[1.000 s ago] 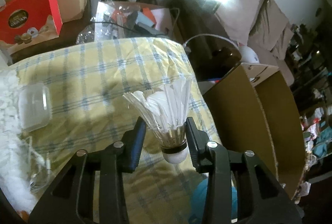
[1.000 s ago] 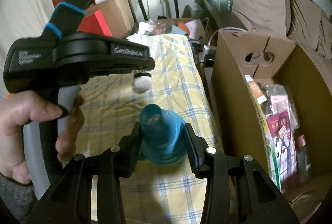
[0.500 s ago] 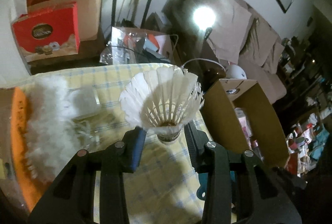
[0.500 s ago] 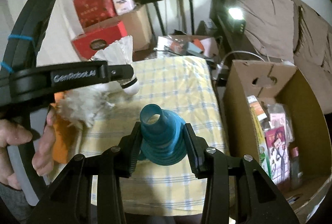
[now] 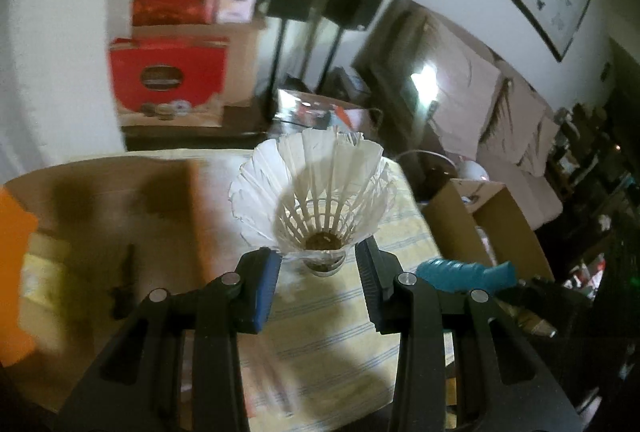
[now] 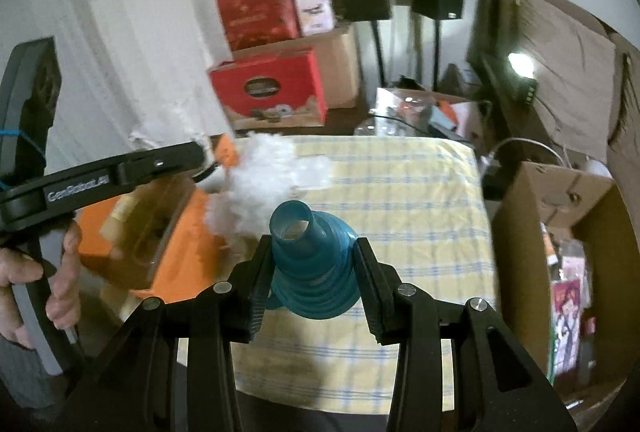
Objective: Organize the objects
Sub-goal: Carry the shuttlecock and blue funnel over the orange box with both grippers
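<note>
A white feather shuttlecock [image 5: 316, 200] points its skirt away from the camera, and my left gripper [image 5: 318, 272] is shut on its cork base. It hangs above the left edge of the yellow checked tablecloth [image 5: 340, 332], beside an open cardboard box with orange flaps [image 5: 100, 212]. A teal collapsible funnel [image 6: 312, 264] sits in my right gripper [image 6: 312, 284], which is shut on it above the near side of the table. In the right wrist view the left gripper [image 6: 192, 160], held by a hand [image 6: 60, 272], reaches over the orange box [image 6: 180, 264].
White fluffy stuffing [image 6: 260, 172] lies on the table by the orange box. A tall open cardboard box [image 6: 560, 232] holding packets stands right of the table. Red gift boxes [image 6: 268, 92] and speaker stands [image 6: 376, 44] are behind.
The left gripper carried the shuttlecock leftward and up, from over the table's middle to beside the orange-flapped box. The right gripper drew back slightly, still holding the funnel.
</note>
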### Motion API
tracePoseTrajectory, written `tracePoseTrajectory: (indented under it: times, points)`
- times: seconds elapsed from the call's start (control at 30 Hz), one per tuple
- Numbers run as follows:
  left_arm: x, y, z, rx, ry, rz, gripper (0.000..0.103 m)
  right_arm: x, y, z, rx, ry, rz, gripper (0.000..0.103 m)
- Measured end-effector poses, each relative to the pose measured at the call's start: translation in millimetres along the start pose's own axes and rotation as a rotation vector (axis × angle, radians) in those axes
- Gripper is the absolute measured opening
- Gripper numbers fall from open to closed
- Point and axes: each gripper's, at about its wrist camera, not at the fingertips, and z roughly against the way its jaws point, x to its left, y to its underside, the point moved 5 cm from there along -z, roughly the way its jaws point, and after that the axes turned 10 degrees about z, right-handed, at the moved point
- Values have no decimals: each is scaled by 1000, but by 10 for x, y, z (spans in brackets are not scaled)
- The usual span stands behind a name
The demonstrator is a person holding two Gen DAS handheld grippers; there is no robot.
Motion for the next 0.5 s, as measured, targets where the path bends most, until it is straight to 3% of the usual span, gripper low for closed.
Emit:
tracePoseTrajectory:
  times: [0.5]
  points:
    - [1442,137,581,-39,-173,131,34,862,-260,-254,7,-123,120,40]
